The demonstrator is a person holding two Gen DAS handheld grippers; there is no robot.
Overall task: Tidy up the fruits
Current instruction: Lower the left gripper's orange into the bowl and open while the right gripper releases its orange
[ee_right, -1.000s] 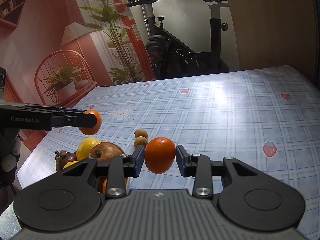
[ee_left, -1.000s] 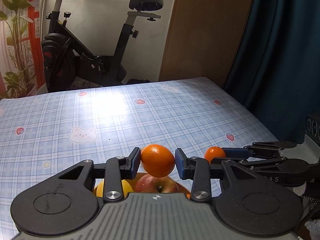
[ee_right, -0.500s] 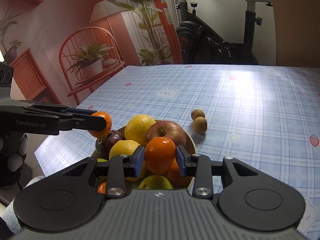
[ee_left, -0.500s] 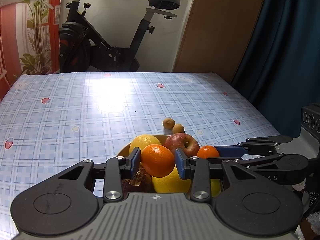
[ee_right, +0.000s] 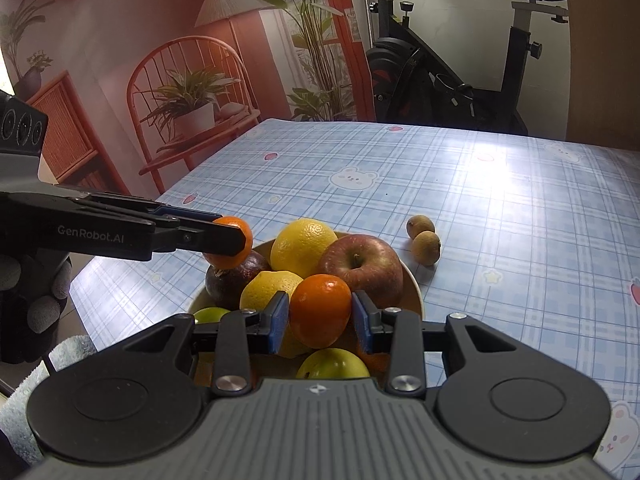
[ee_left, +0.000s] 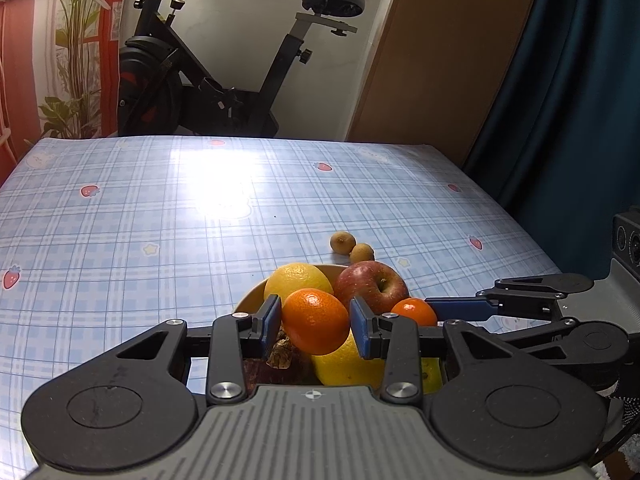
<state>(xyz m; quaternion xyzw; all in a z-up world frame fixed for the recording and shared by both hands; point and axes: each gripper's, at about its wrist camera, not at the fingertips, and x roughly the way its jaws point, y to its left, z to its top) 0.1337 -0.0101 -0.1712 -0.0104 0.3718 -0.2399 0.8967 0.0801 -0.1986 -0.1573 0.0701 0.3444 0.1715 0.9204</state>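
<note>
Where the plaid tablecloth (ee_left: pixel 160 208) ends, an exercise bike (ee_left: pixel 208 76) stands.

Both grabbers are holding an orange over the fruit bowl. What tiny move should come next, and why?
Probably lower the right gripper a little, then open its jaws. Its orange hangs just above the bowl, which is already piled with an apple and lemons. Dropping it from height might roll it off; the left gripper holds its orange too.

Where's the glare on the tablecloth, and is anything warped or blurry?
Left wrist view: glare washes out the tablecloth at center-left; door edge bows. Right wrist view: glare at far right; fruit sharp, corners darkened, exercise bike bent by fisheye.
</note>
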